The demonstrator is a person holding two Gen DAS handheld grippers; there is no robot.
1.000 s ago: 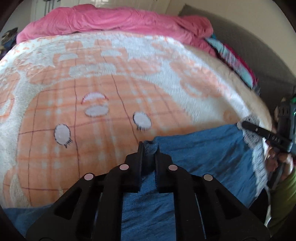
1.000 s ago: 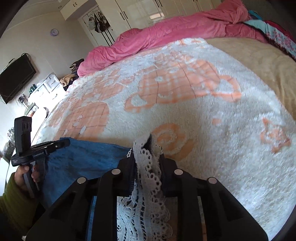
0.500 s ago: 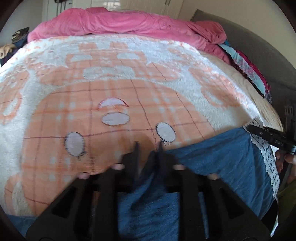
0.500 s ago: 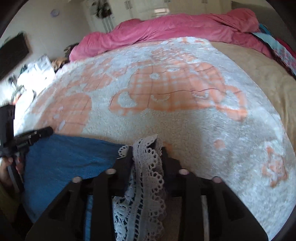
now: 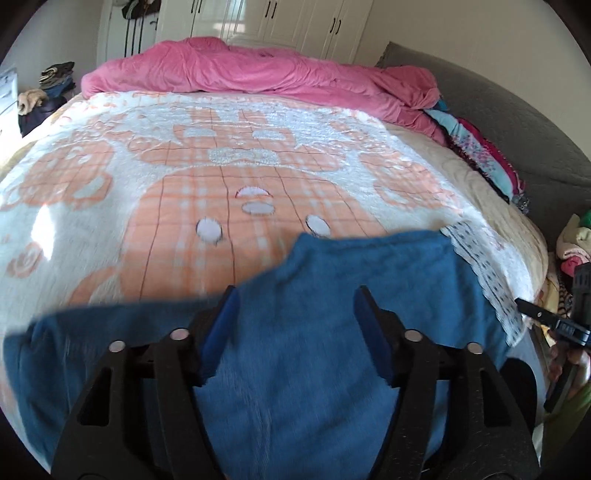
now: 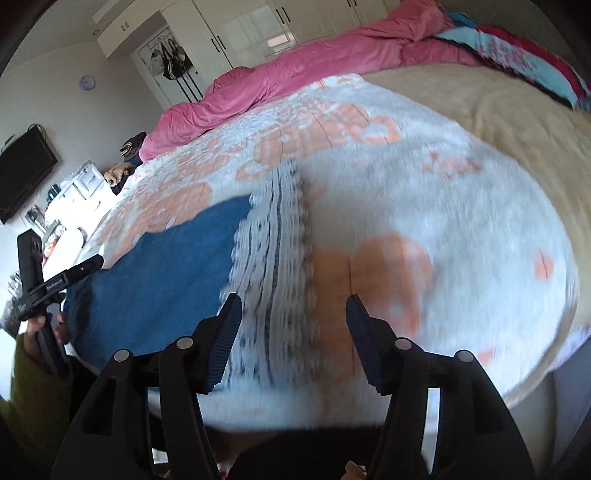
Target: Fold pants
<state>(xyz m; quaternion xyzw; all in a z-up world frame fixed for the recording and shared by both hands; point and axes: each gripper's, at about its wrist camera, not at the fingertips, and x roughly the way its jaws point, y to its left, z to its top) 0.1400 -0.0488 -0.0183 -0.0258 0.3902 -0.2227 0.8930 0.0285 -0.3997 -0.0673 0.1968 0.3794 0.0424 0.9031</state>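
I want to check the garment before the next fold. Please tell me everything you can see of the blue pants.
The blue pants lie spread flat on the near part of the orange-and-white blanket, with a soft, fuzzy look. A white lace trim with dark lines runs along the end on the right-hand side. The far edge is uneven, with one corner jutting forward. Both the left gripper and right gripper are open above the cloth and grip nothing. Motion blur hides seams and finer detail.

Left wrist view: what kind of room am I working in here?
Most likely a home bedroom: the blue pants lie on a bed covered by an orange-and-white blanket, with a bunched pink duvet at the far end and white wardrobe doors behind.
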